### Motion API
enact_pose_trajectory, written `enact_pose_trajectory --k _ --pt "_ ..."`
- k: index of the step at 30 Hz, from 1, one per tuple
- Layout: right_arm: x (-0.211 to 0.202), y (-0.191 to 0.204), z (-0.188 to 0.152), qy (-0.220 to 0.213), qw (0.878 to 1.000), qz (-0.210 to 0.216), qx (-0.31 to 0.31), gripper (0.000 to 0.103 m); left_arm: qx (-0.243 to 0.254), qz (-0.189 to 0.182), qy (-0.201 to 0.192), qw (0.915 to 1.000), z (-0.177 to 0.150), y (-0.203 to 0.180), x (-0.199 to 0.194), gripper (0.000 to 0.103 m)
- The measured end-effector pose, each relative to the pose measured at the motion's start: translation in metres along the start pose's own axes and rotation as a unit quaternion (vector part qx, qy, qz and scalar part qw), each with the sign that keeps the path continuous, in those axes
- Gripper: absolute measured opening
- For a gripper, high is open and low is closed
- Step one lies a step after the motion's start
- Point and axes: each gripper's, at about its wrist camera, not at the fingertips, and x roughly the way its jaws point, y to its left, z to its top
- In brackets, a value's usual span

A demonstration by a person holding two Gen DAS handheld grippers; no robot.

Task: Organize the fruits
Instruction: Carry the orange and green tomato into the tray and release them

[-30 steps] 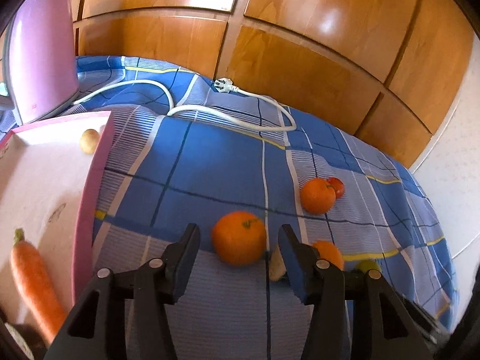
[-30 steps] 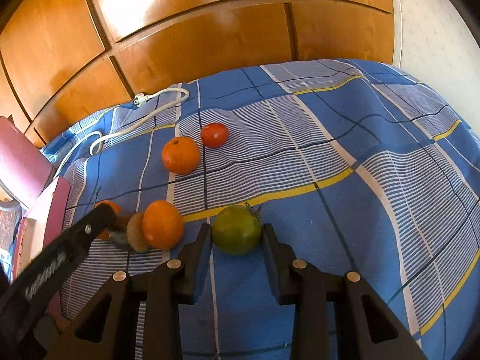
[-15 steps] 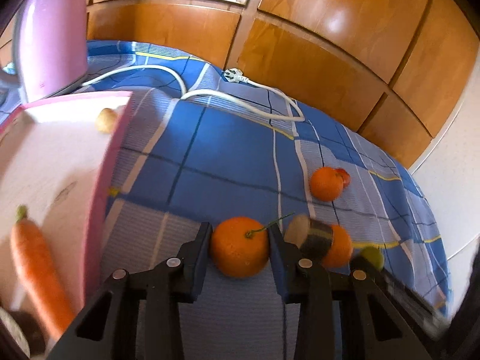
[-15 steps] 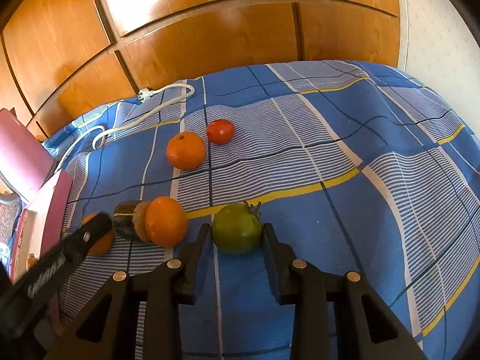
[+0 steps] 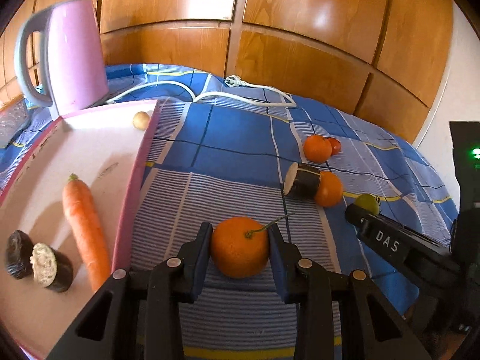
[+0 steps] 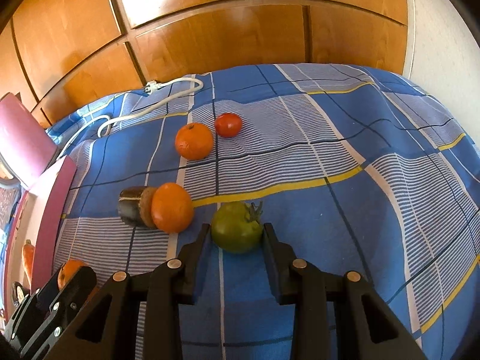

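left wrist view: left gripper (image 5: 240,247) is clamped on the stemmed orange (image 5: 239,246), both pads touching its sides, fruit low over the blue plaid cloth (image 5: 228,138). pink tray (image 5: 136,180) sits just to the left, holding a carrot (image 5: 85,234), two dark eggplant pieces (image 5: 39,264) and a small potato (image 5: 141,119). to do this well: lift straight first, clear the tray's raised edge, don't squeeze harder, watch the stem.

right wrist view: right gripper (image 6: 237,237) brackets the green tomato (image 6: 236,227) on the cloth, pads look in contact on both sides, so likely gripping. another orange (image 6: 172,207) touches an eggplant chunk (image 6: 132,205) just left; a third orange (image 6: 194,141) and red tomato (image 6: 228,124) lie farther back. lift vertically to avoid nudging the neighbour.
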Motion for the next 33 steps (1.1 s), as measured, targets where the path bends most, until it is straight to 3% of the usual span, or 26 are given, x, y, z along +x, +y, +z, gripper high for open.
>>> enact_pose_trajectory --k 14,20,33 --pt "-0.009 0.0 -0.004 0.003 0.999 0.032 0.016 0.033 -0.011 0.018 -0.069 0.9974 -0.003 0.01 -0.044 0.037" --pt "-0.024 0.005 -0.003 -0.025 0.998 0.052 0.011 0.033 -0.023 0.028 -0.1 0.9943 -0.005 0.02 -0.066 0.037" --pt "-0.052 0.046 -0.011 -0.067 0.986 0.143 -0.051 0.033 -0.133 0.08 -0.121 0.9804 -0.01 0.077 -0.09 0.037"
